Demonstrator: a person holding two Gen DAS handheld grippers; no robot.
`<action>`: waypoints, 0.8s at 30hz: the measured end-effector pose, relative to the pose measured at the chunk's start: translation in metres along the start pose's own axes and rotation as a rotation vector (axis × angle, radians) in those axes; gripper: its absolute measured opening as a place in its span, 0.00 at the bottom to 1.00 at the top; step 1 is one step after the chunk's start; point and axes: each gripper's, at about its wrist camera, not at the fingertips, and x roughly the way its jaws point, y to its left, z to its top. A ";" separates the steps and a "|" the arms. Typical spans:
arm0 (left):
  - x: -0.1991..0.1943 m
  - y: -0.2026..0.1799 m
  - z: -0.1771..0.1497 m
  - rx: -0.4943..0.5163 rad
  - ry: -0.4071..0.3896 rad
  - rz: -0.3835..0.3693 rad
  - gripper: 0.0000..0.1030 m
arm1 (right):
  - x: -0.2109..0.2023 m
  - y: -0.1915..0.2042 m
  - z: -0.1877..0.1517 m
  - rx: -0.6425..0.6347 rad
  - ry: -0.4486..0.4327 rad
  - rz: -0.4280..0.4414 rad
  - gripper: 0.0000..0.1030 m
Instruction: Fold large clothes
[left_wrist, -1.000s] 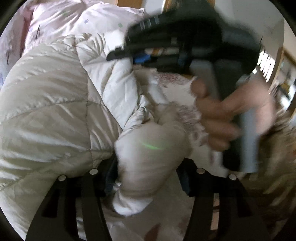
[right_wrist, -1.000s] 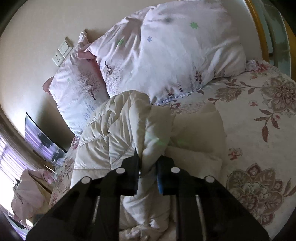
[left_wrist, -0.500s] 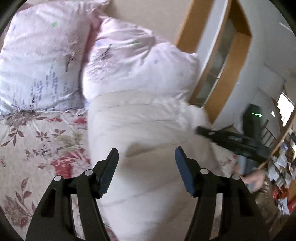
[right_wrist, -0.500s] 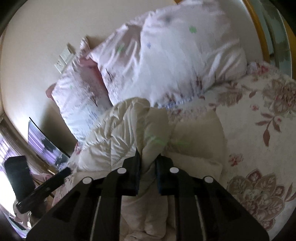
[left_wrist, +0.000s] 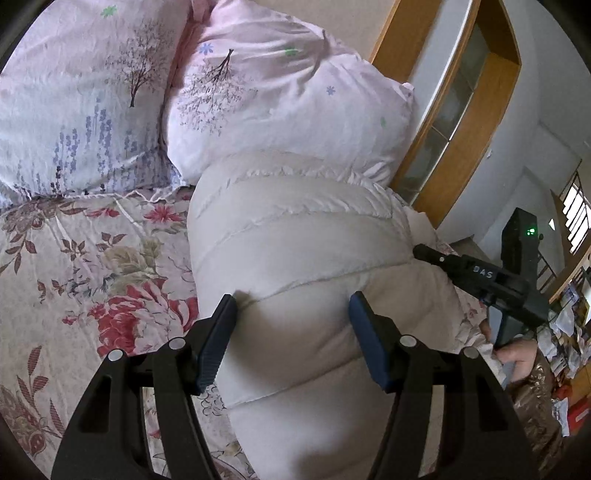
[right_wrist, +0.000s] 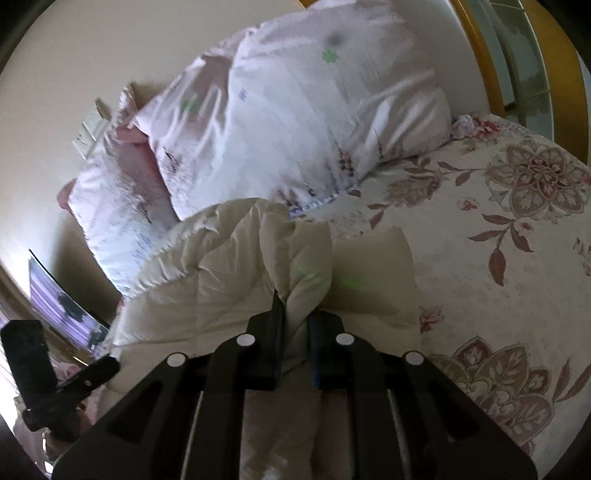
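Bed: right tool pinching jacket fold.

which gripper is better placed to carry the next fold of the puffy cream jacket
Probably the right gripper: it is shut on a fold of the cream quilted jacket. The left gripper stands open above it, gripping nothing.

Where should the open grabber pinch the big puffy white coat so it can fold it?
Probably the coat's left edge beside the flowery bedsheet. The left gripper is open above the puffy middle, which looks too fat to pinch. That edge is thinner, so come in from the bedsheet side, low. The right gripper already pinches a fold on the other side.
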 end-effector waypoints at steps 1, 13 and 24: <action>0.002 0.002 0.001 -0.002 0.004 -0.001 0.62 | 0.004 -0.002 0.000 0.000 0.011 -0.007 0.12; 0.005 0.014 0.021 -0.023 -0.022 -0.005 0.62 | 0.027 -0.030 -0.004 0.058 0.085 -0.021 0.13; 0.048 0.026 0.035 -0.041 0.035 -0.003 0.62 | 0.031 -0.032 -0.004 0.047 0.099 -0.041 0.13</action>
